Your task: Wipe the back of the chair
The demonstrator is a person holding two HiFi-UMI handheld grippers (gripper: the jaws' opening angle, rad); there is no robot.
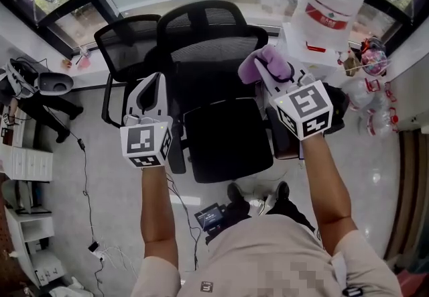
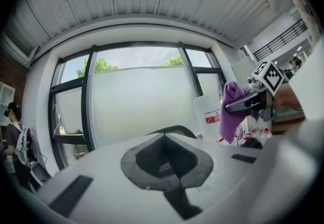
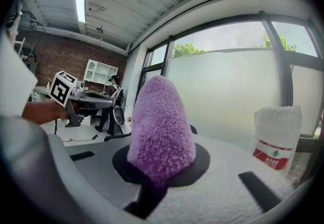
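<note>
At upper centre, the chair (image 1: pixel 216 44) stands between both grippers, untouched. Right of it, the right gripper (image 1: pixel 271 69) pinches a purple cloth (image 1: pixel 257 65). At centre left, the left gripper (image 1: pixel 155 81) has its jaws together, empty.

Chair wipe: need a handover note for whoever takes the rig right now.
Left gripper: shut, empty, held in the air by the chair's left side.
Right gripper: shut on the cloth, raised at the chair's right side; the cloth is not on the backrest.
Done: cloth is picked up. No wiping contact shows.
Left: bring the cloth onto the chair back and wipe it.
</note>
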